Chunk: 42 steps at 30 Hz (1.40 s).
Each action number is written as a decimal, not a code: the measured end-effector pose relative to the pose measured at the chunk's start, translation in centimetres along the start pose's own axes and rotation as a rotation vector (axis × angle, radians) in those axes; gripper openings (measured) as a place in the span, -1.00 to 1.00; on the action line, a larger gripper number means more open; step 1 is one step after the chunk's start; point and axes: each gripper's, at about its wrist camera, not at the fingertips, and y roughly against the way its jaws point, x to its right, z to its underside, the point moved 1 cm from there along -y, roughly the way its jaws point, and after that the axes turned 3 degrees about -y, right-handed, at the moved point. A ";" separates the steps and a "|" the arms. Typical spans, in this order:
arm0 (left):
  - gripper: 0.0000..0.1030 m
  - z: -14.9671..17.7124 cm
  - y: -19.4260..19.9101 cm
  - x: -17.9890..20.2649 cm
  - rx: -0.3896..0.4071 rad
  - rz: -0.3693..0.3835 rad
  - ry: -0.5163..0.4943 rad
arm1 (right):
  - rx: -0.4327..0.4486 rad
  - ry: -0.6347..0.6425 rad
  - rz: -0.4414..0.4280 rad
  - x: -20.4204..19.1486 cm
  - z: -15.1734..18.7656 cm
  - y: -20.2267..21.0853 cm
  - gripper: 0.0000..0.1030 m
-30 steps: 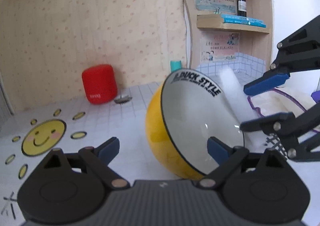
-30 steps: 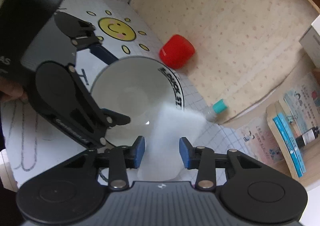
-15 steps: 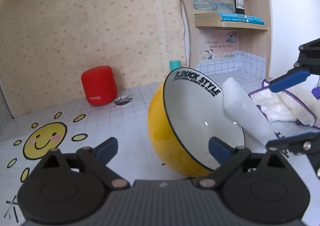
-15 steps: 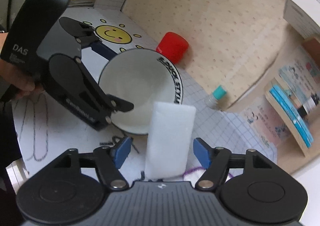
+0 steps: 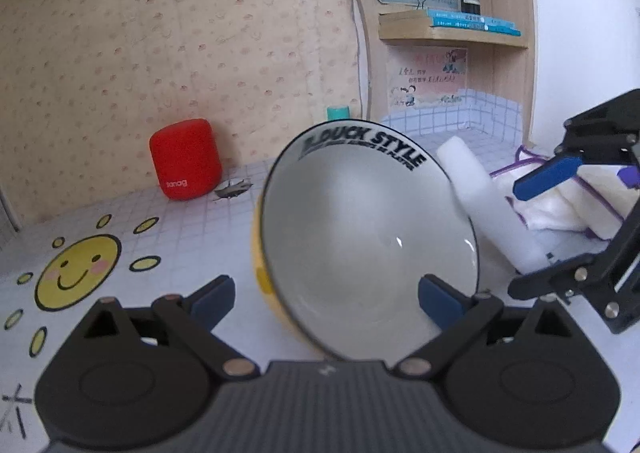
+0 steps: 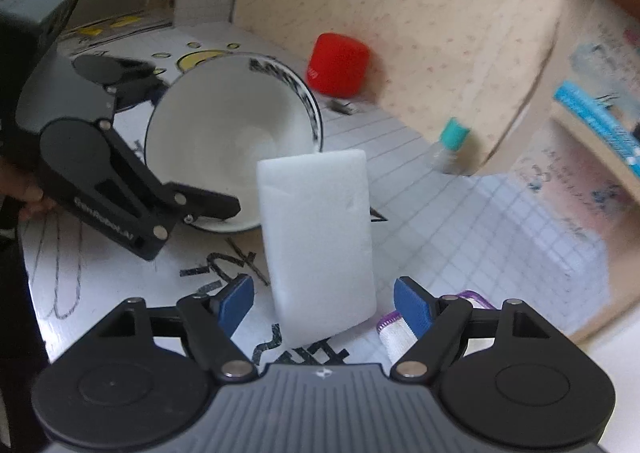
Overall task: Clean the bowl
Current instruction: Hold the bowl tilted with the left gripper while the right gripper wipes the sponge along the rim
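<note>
Left wrist view is showing the bowl [image 5: 360,237], yellow outside and white inside, tipped on its side at the centre of the frame with its mouth facing the camera and its lower rim sitting between the left gripper [image 5: 324,299] fingers; the right pad looks to be lying inside against the white wall, but whether the jaws are actually clamping the rim I cannot tell. The biggest change over the last second is happening at about three o'clock of the bowl: the white sponge [image 6: 316,241], which was pinched and reaching into the bowl a second ago, is now lying outside it, just beyond the rim, while the right gripper [image 6: 324,307] is opening its jaws, with the block standing between the blue pads and gaps showing on both sides, so it is released rather than gripped. In my judgement the wiping pass is ending and the sponge is being put down, with the bowl's inside looking clean and glossy. Beneath everything, the white gridded tabletop [image 5: 192,245] is carrying a smiling sun drawing [image 5: 76,273] at nine o'clock, a red speaker [image 5: 185,159] at eleven o'clock against the speckled wall, a folded purple-edged cloth [image 5: 560,205] at three o'clock, and a wooden shelf [image 5: 452,33] holding books at one o'clock.
</note>
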 end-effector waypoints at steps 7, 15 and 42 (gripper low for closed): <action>0.95 -0.4 -0.7 -0.2 -0.004 -0.035 -0.070 | 0.046 -0.016 -0.084 0.6 0.4 -1.1 0.08; 0.99 -0.3 -0.5 -0.2 0.006 -0.047 -0.081 | 0.092 0.028 0.031 -1.3 0.9 0.3 0.03; 0.99 1.0 0.3 -1.8 -0.014 -0.019 0.025 | 0.093 0.151 0.233 -7.5 -4.2 0.9 0.04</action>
